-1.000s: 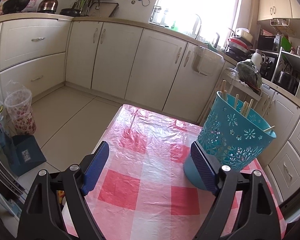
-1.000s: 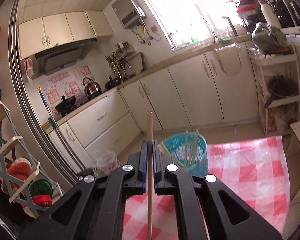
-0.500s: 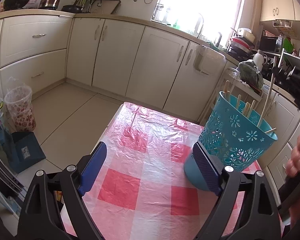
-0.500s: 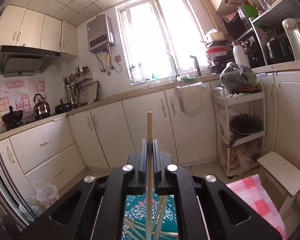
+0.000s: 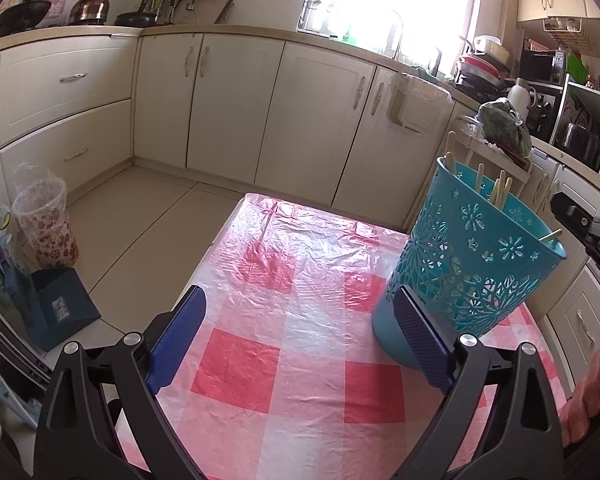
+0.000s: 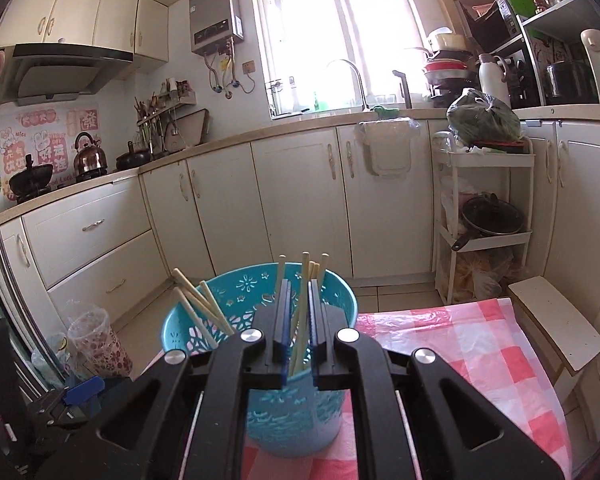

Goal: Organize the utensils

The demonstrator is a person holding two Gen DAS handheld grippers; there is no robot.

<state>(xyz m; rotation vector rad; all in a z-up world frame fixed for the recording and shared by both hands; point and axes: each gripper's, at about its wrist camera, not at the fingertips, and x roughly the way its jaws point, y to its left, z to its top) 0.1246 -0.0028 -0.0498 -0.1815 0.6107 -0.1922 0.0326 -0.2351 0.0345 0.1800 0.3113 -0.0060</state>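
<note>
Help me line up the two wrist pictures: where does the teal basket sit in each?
Left wrist: teal basket at right, on the checked tablecloth.
Right wrist: teal basket at lower centre, behind the right hand-held gripper.
Shared landmark: white bin hung on a cabinet door.

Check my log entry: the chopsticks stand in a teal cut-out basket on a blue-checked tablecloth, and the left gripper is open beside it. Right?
One slip: the tablecloth is red-and-white checked, not blue, as the left wrist view shows. The chopsticks do stand in the teal cut-out basket, and the left gripper is open beside it.
</note>
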